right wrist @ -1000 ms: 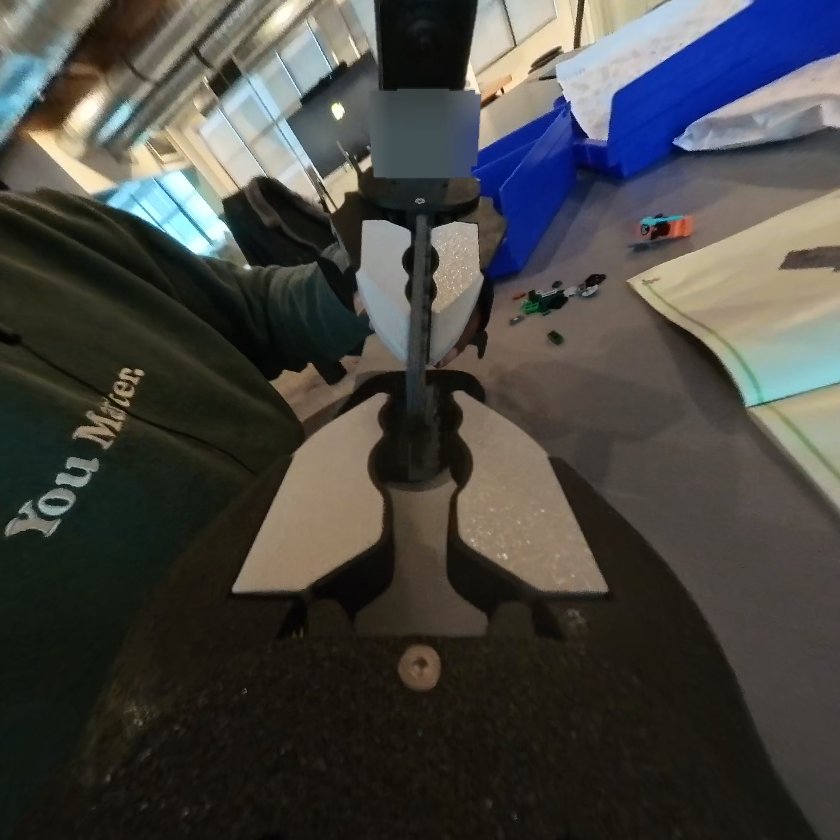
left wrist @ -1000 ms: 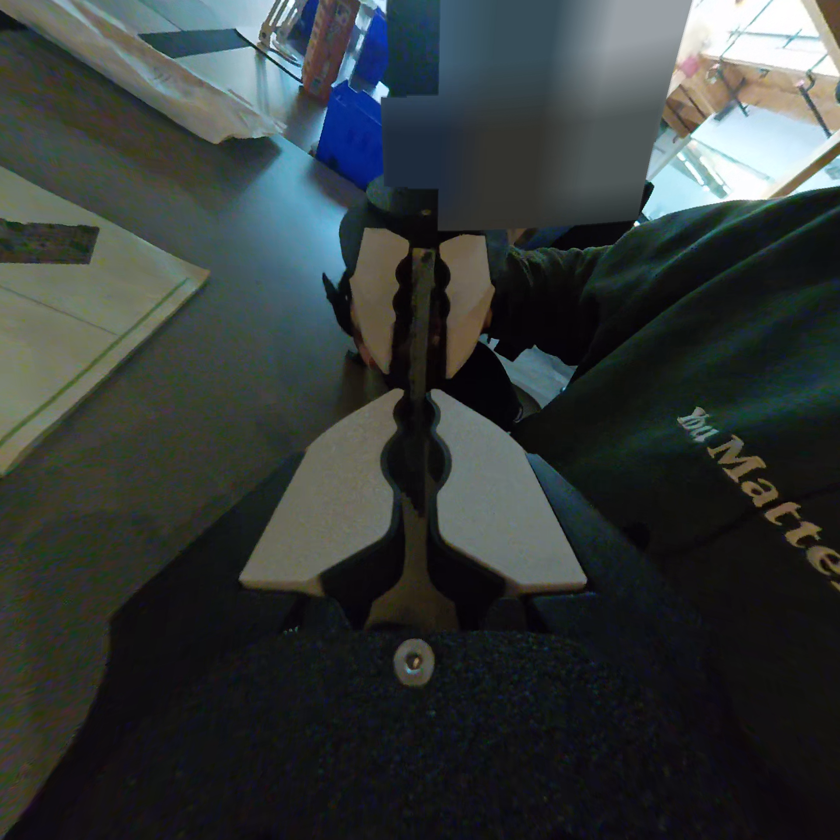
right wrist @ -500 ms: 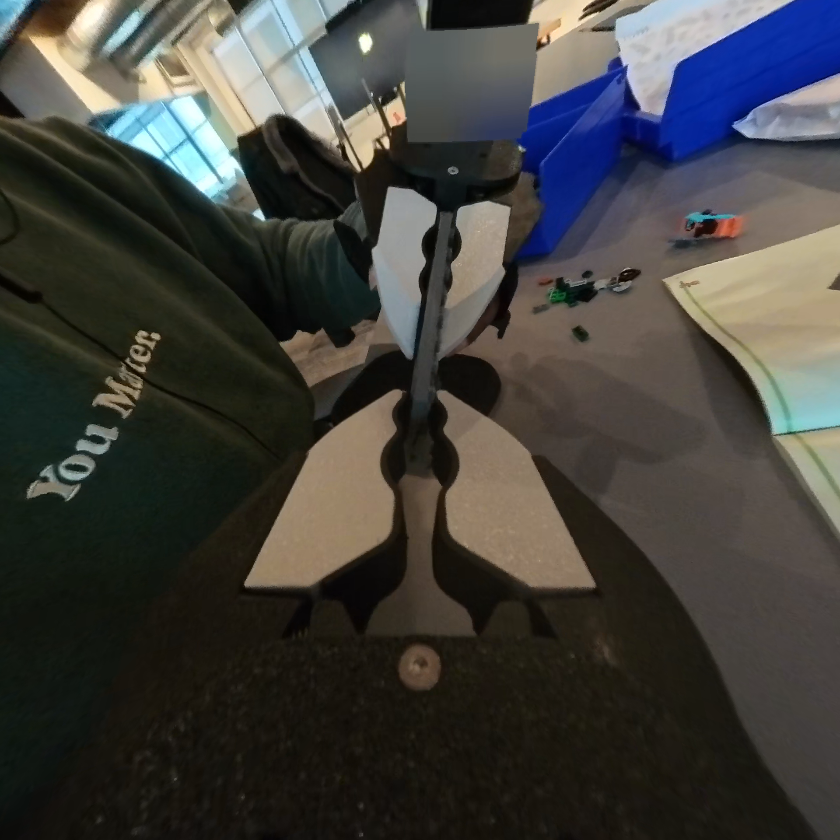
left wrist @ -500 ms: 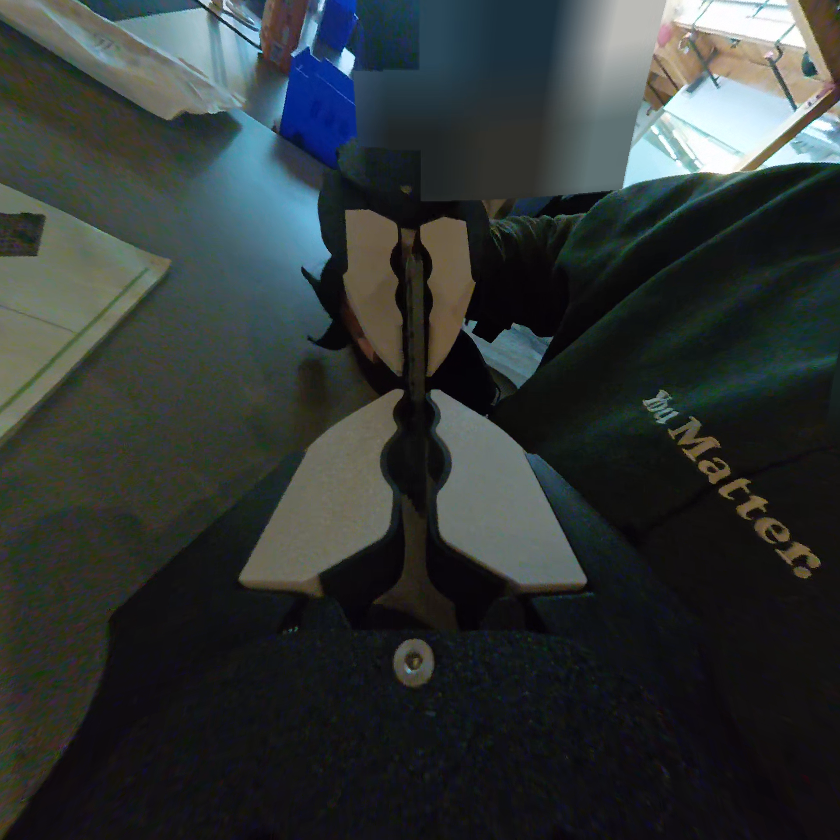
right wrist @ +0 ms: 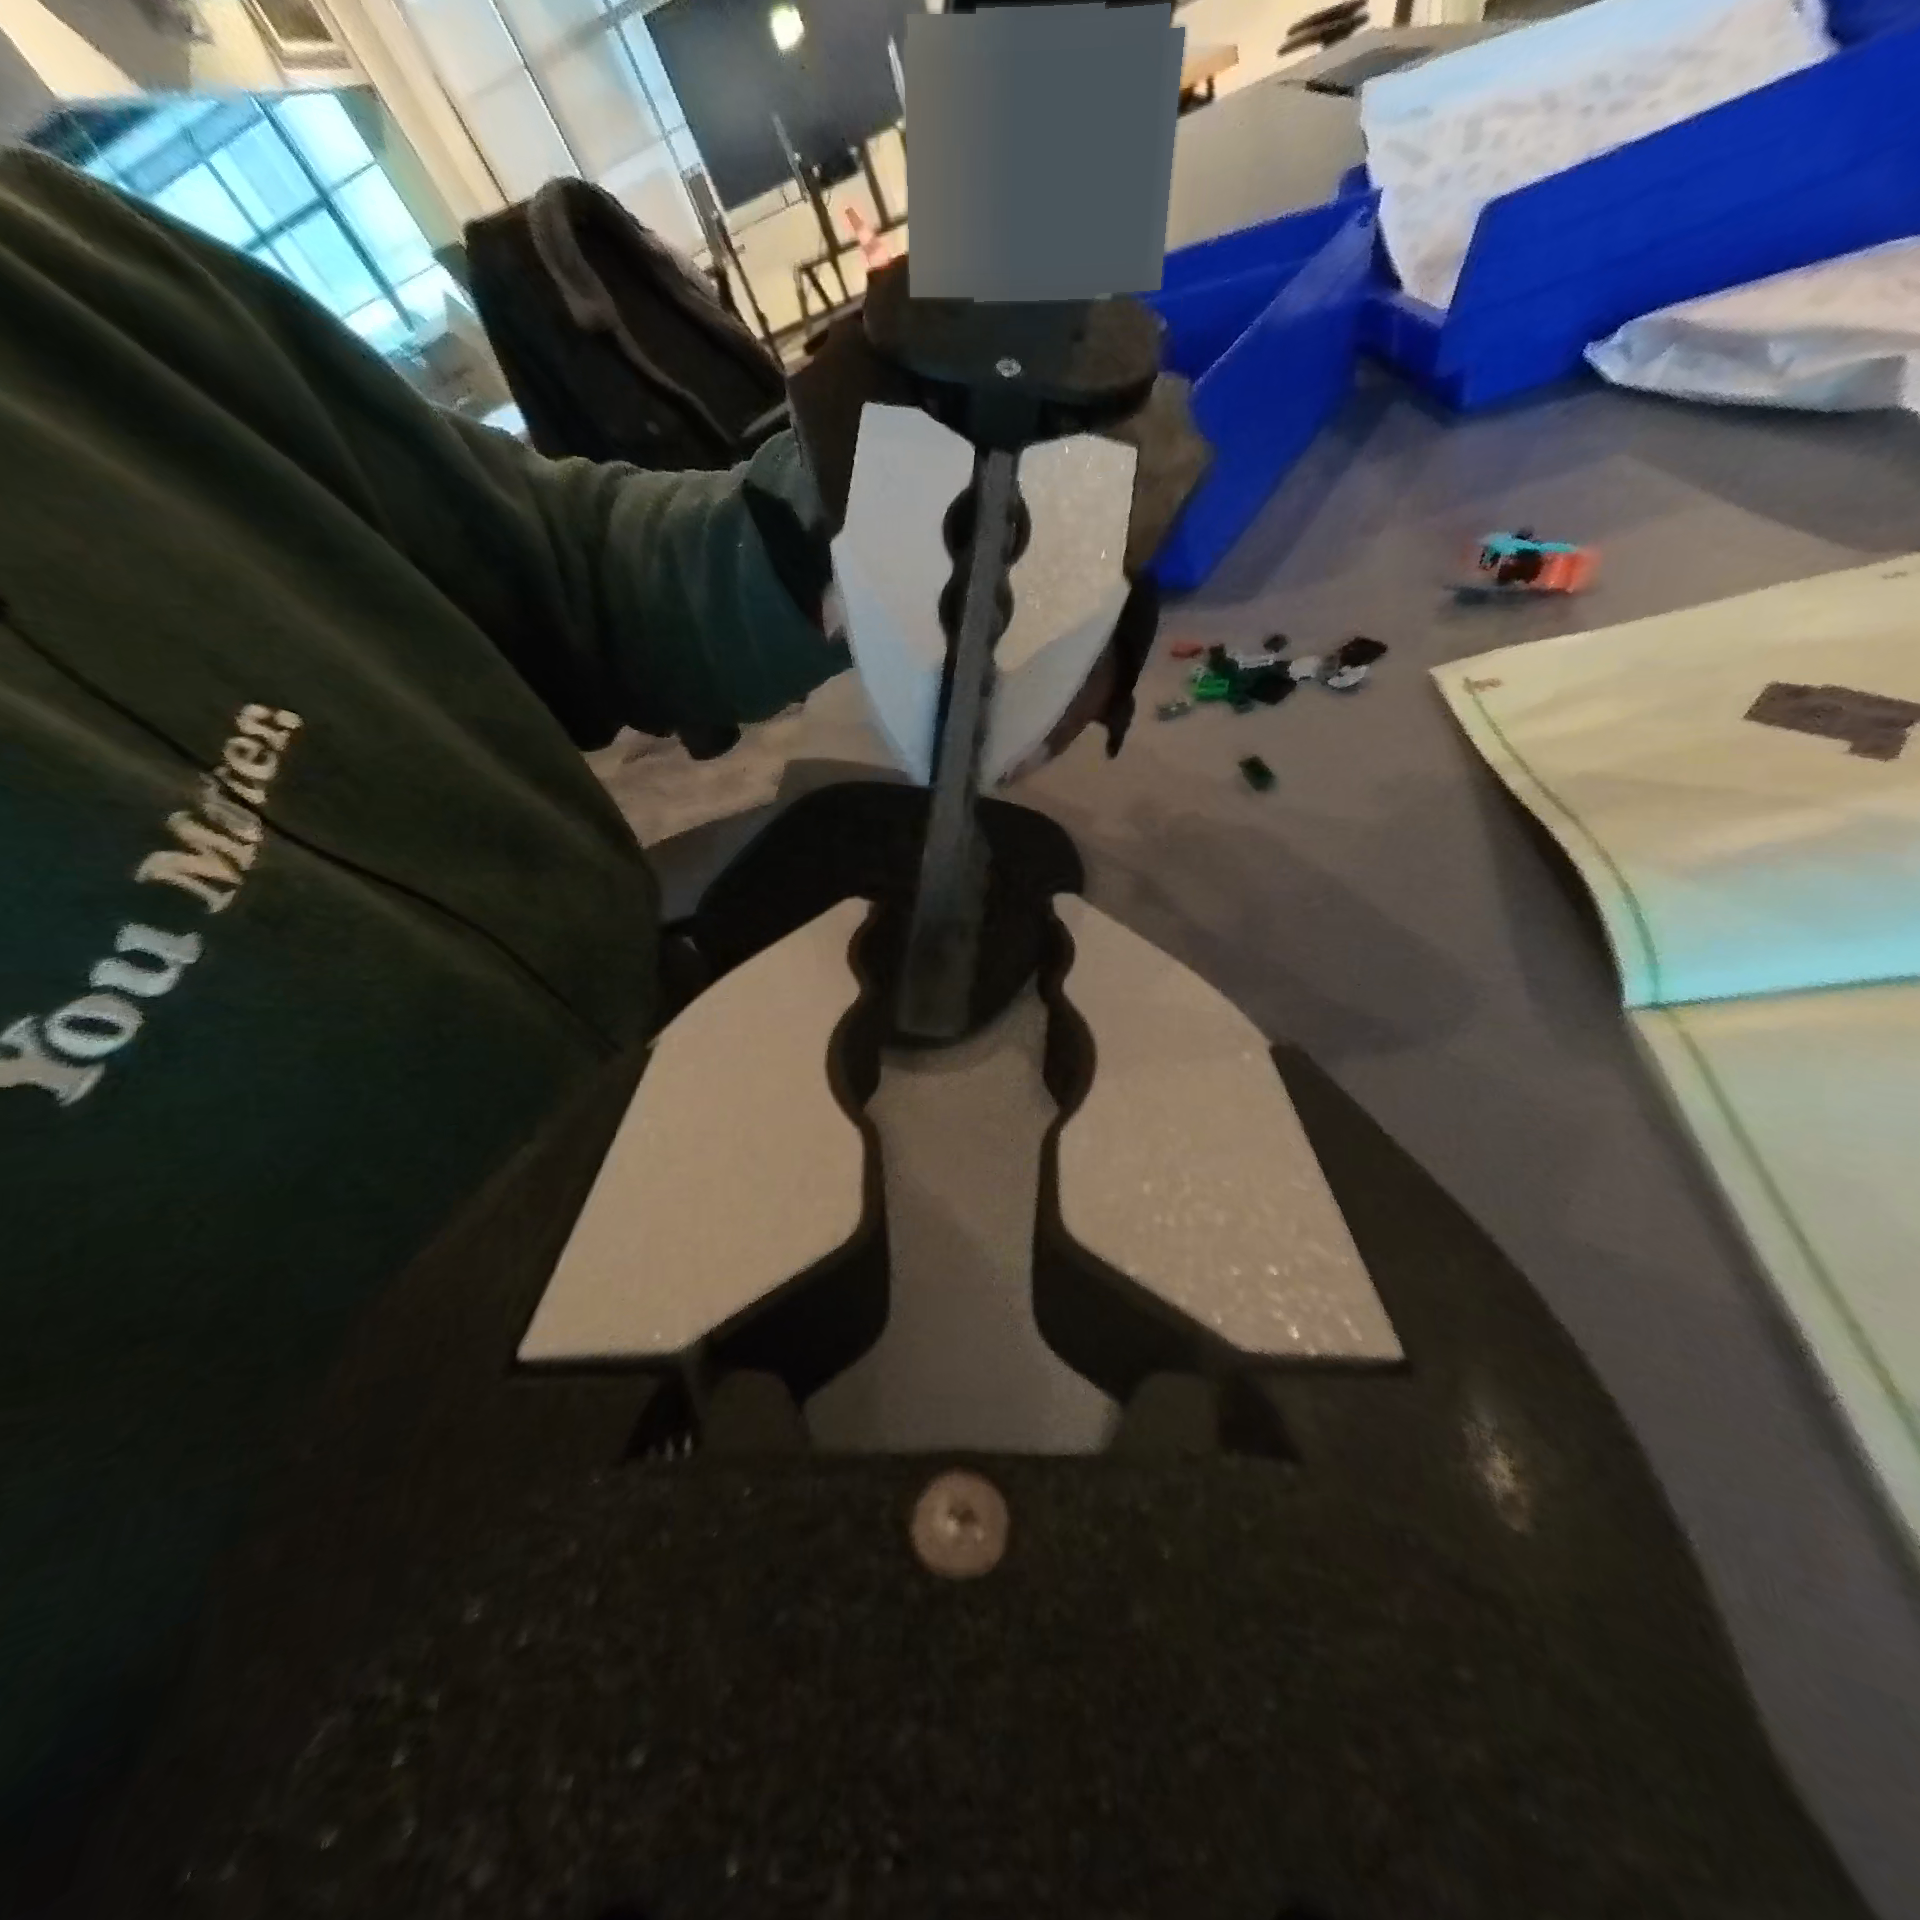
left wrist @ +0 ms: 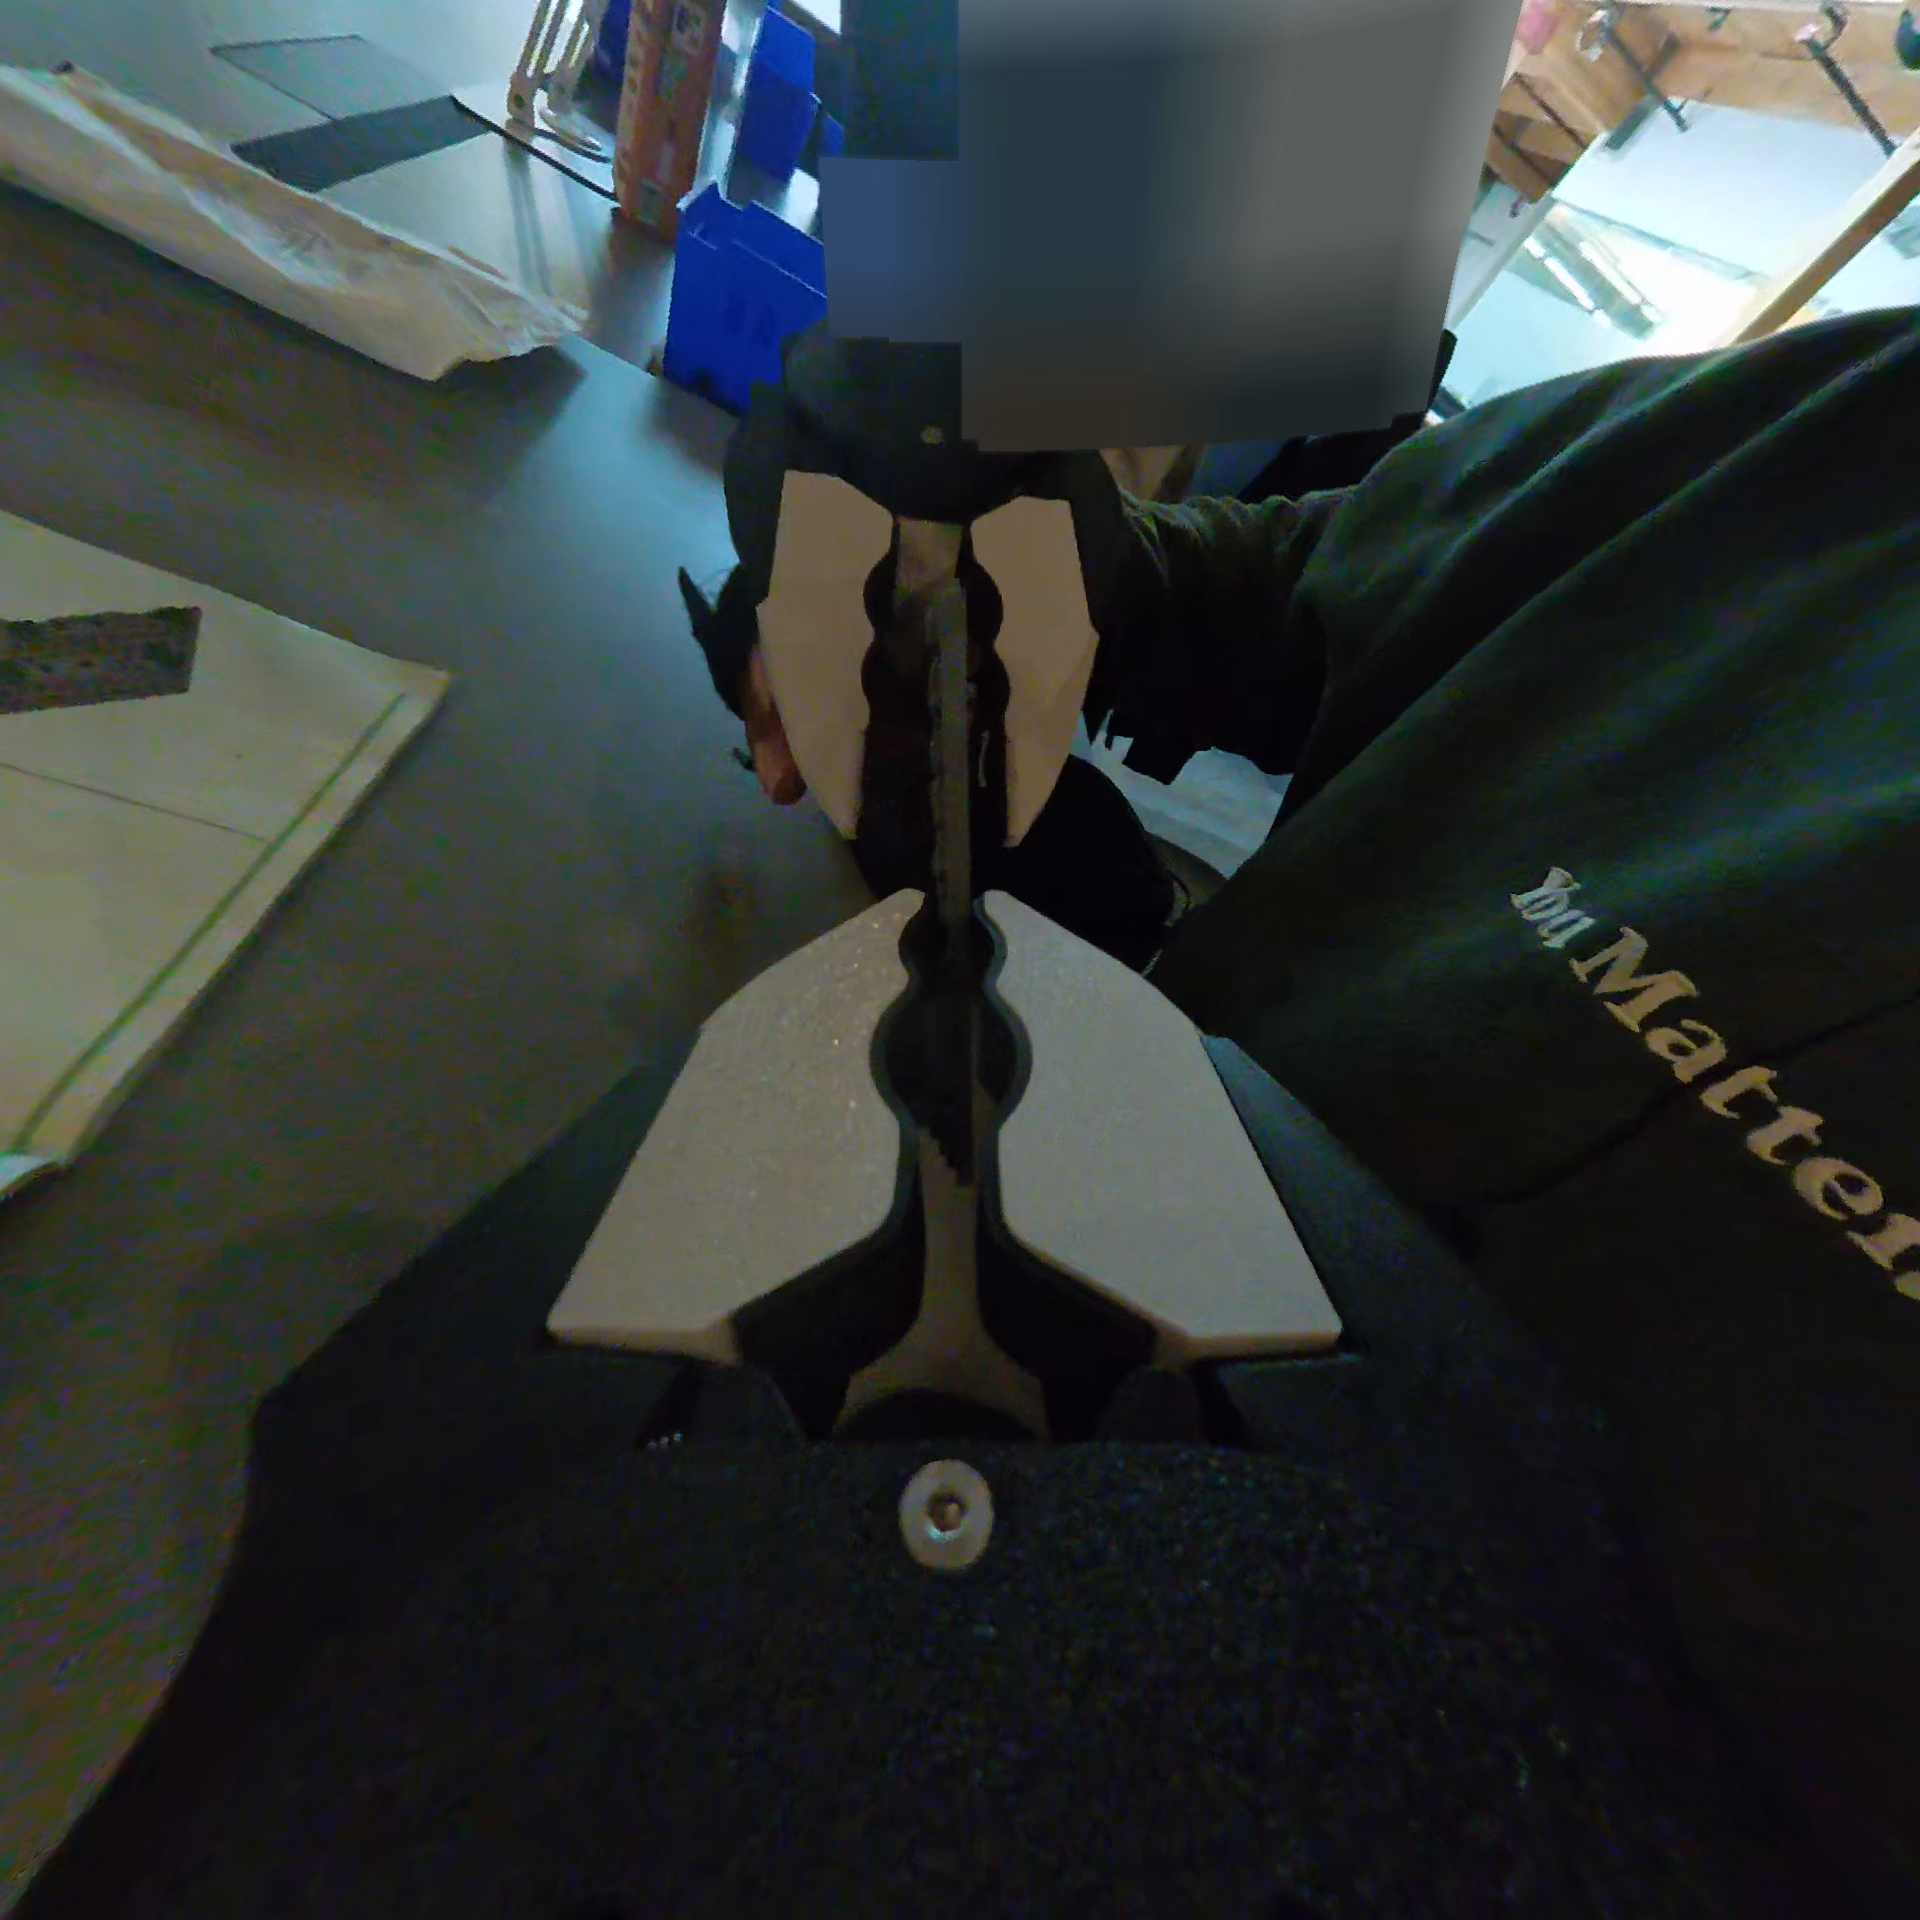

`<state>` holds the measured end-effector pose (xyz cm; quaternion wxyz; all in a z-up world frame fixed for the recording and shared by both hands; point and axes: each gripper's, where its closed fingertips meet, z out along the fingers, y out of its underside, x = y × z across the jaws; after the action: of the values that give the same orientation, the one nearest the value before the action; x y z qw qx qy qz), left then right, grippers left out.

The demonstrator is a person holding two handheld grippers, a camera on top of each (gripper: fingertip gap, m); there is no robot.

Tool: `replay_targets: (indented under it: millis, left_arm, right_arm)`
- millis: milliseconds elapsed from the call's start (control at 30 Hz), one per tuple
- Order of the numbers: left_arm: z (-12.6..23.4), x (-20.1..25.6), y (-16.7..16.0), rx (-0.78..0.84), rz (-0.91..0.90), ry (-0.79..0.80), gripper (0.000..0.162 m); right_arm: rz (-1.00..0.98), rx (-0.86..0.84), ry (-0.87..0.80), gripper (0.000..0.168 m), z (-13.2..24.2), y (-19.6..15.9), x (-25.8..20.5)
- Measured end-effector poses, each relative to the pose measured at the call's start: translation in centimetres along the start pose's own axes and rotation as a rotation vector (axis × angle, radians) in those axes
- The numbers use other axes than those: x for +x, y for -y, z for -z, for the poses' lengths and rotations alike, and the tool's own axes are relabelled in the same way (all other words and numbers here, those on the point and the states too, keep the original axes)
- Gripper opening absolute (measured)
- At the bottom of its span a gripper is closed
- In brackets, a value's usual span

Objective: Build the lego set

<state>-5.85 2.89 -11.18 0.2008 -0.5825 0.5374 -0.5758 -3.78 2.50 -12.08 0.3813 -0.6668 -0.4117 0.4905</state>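
**A:** Left wrist view, nearest first: the left gripper [left wrist: 951, 914] has its fingers pressed together on a thin dark flat piece [left wrist: 953, 790], seen edge-on. The piece runs straight ahead to the right gripper [left wrist: 928, 831], which faces back at the camera.

**B:** And the right wrist view shows what that one hides: the right gripper [right wrist: 961, 914] is spread. The end of the dark flat piece [right wrist: 951, 894] sits between its fingers with a gap on either side.

**A:** So only one side pinches it?

**B:** It looks so. Farther along, the left gripper [right wrist: 982, 769] is clamped on the other end, held above the grey table [right wrist: 1299, 935] by a green sleeve [right wrist: 623, 582].

**A:** The left view shows no bricks, just a paper sheet [left wrist: 156, 831] on the left and blue bins [left wrist: 743, 301] behind.

**B:** The right view has them. Loose lego pieces [right wrist: 1268, 665] lie beyond the grippers, a small orange-and-teal build [right wrist: 1527, 566] sits farther right, and the blue bins [right wrist: 1299, 343] are at the back.
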Motion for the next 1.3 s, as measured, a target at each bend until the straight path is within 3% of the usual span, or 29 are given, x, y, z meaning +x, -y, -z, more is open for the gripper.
replay_targets:
  millis: [167,300,600,733,833,1033,1300]
  left_arm:
    - [-0.4,0.1,-0.1,-0.020,-0.017,-0.008,0.005]
    - [-0.7,0.4,0.0,-0.031,-0.036,-0.012,0.005]
    - [-0.9,-0.1,-0.2,-0.071,-0.105,0.060,0.005]
    - [-1.0,-0.6,-0.7,-0.097,-0.164,0.129,0.019]
    - [-1.1,-0.7,-0.5,-0.079,-0.174,0.142,0.007]
    - [-1.5,-0.7,-0.7,-0.105,-0.186,0.143,0.006]
    - [-1.8,-0.3,-0.2,-0.120,-0.335,0.188,0.006]
  right_arm:
    - [0.009,-0.021,-0.012,0.026,-0.1,-0.4,-0.5]
    - [0.026,-0.032,-0.005,0.010,-0.3,-0.3,-0.8]
    - [-0.077,-0.005,-0.032,0.008,-0.3,-0.9,-0.1]
    - [-0.073,-0.007,-0.069,0.008,-0.3,-1.4,0.2]
    - [-0.039,-0.034,-0.102,0.008,-0.4,-1.9,0.3]
    - [0.001,-0.045,-0.131,0.008,-0.1,-1.9,0.3]
    - [0.134,-0.062,-0.174,0.008,0.3,-1.5,-0.2]
